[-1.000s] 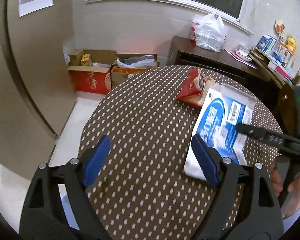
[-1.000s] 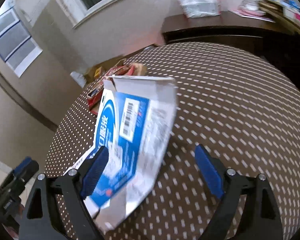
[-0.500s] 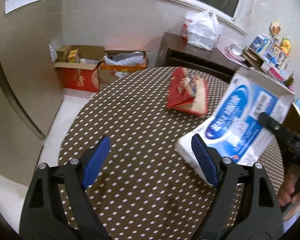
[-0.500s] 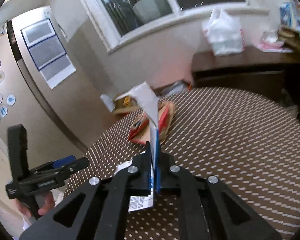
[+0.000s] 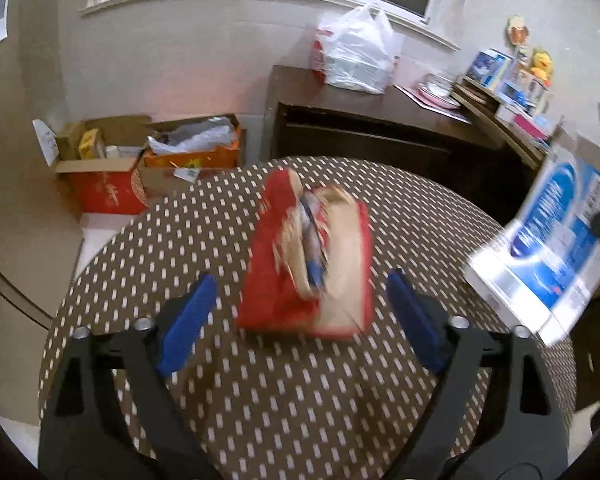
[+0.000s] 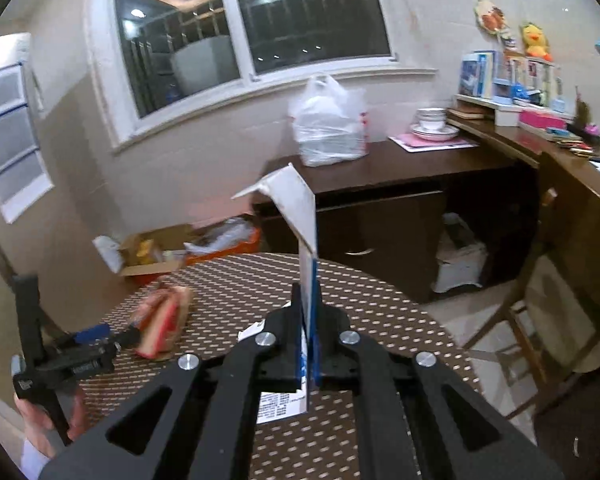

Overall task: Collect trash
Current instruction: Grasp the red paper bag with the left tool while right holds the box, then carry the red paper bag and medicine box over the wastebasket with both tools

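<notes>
One piece was secured: your right tool (image 6: 308, 344) pinched the blue carton (image 5: 556, 248) off the table (image 5: 300, 400); your left tool (image 5: 300, 312), wide open, framed the red package (image 5: 304, 256) at frame centre.

I can read nothing: print on the blue-and-white carton (image 5: 552, 240) and the red cardboard box (image 5: 108, 190) is too blurred.

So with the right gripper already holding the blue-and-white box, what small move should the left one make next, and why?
Probably ease the left gripper forward and shut on the red package: its jaws are open, the package lies between them on the table, and the right gripper is occupied.
</notes>
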`<state>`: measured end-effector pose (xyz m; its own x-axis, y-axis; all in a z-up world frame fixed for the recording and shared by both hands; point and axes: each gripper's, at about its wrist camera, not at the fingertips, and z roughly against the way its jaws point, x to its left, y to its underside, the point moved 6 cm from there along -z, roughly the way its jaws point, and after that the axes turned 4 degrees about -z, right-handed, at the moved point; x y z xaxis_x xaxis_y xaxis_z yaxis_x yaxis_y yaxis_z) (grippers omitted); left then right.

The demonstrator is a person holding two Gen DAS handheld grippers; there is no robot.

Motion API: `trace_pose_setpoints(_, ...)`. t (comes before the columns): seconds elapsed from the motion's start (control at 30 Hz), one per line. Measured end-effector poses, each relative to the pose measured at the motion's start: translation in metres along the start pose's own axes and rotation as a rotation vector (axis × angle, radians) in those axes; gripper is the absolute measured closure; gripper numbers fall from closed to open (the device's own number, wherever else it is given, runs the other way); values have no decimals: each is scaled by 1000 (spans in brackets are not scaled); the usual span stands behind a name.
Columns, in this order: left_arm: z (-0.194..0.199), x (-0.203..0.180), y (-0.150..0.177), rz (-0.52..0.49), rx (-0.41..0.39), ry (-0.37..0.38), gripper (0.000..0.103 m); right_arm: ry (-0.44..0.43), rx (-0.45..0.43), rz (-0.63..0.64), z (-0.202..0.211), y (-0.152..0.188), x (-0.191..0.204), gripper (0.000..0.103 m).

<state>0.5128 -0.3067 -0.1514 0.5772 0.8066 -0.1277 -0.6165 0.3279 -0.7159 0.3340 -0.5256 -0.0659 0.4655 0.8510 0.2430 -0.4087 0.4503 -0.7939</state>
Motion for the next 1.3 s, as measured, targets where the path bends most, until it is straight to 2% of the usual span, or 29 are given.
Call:
trace_pose_setpoints(0.07,-11,0,-3,-7,22,13,79,9,17,-6,-7,4,-6,99)
trace_pose_setpoints(0.2,0,4,-6,-47,-10,-70,80,11,21,-14,-7,12,-3,99)
trace_pose_setpoints(0.3,20,7,0,-41,-27,-58,80,-6,19,-15,1,14,4,99)
trace_pose_setpoints(0.4,44,12,7,-53,-50,-105,80,-33,18,-14,14,20,15,99)
trace_pose_setpoints(0.7,131,36,46,-60,-86,-175,80,-172,68,11,66,60,87,99)
trace_pose_setpoints(0.77,155,46,63,-58,-82,-161,80,-213,81,24,76,71,107,99)
trace_pose_setpoints(0.97,218,87,111,-7,-94,-227,80,-330,139,69,103,109,171,99)
trace_pose_setpoints(1.13,267,128,157,56,-79,-339,80,-425,176,137,129,144,229,99)
trace_pose_setpoints(1.3,302,173,205,152,-50,-399,80,-497,220,214,150,183,284,99)
